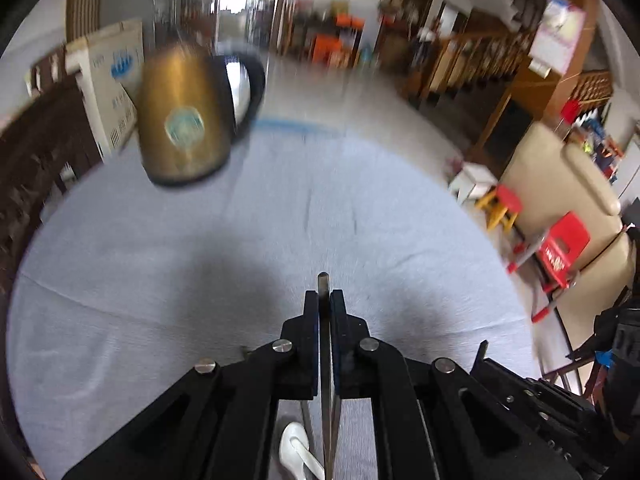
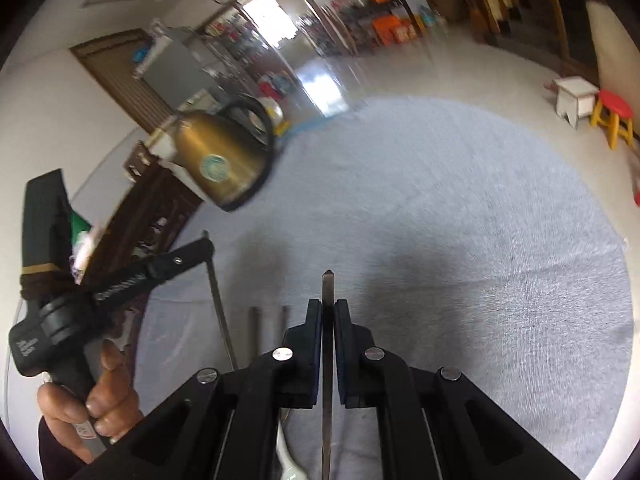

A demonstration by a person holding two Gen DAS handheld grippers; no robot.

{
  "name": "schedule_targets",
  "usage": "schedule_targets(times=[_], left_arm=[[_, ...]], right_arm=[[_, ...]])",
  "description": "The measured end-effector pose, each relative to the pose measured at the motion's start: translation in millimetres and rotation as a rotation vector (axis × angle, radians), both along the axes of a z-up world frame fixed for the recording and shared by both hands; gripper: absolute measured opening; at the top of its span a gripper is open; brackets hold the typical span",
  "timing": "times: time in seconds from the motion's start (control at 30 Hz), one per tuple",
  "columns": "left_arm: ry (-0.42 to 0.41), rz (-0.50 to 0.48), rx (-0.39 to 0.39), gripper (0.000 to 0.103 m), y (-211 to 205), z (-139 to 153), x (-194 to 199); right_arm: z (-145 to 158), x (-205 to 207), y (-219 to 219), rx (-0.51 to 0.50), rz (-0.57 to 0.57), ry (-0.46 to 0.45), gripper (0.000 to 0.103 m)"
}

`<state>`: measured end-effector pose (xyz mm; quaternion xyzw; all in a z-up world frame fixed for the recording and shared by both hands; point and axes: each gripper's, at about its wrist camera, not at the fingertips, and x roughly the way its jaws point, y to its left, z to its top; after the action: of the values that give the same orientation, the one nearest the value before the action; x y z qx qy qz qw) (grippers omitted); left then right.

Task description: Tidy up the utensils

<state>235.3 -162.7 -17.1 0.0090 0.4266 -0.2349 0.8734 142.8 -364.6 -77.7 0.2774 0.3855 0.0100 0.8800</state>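
The only container in sight is a brass-coloured kettle with a black handle, standing on the round tabletop under a pale blue cloth, at the upper left of both frames; what it holds cannot be seen. In the left wrist view the left hand-held gripper is clenched on a thin flat metal utensil handle, whose tip pokes out just past the pads, and a white spoon lies on the cloth at the bottom edge beneath the fingers. In the right wrist view the right hand-held gripper is likewise clamped on a slim metal utensil with a pointed tip. Only this view shows the person's left hand around the other gripper's grip at the lower left, the long metal piece hanging from that gripper, and two more metal utensil ends lying on the cloth just left of the right fingers. Only the left view shows the red stools and beige sofa at the right.
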Motion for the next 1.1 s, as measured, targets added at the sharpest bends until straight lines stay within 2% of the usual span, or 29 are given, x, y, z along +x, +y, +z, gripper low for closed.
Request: schedule_targets(times=[0.1,0.43,0.67,0.8,0.97,1.1], left_arm=[[-0.088,0.002,-0.046,0.005,26,30,-33],[-0.268,0.02,-0.106,0.005,76,80,-114],[-0.334,0.03,-0.171,0.005,104,114,-151],[-0.366,0.035,-0.212,0.005,120,134,-175],[-0.399,0.026,-0.251,0.005,136,149,-206],[-0.398,0.016,-0.248,0.005,141,147,-227]], right_arm=[[21,-24,14,-0.008,0.01,-0.064,0.007],[79,-107,64,-0.156,-0.018,-0.259,0.007],[131,-158,87,-0.213,-0.04,-0.411,0.007],[158,-184,94,-0.204,-0.034,-0.48,0.007],[181,-209,107,-0.203,-0.008,-0.54,0.007],[184,-222,119,-0.222,0.02,-0.541,0.007]])
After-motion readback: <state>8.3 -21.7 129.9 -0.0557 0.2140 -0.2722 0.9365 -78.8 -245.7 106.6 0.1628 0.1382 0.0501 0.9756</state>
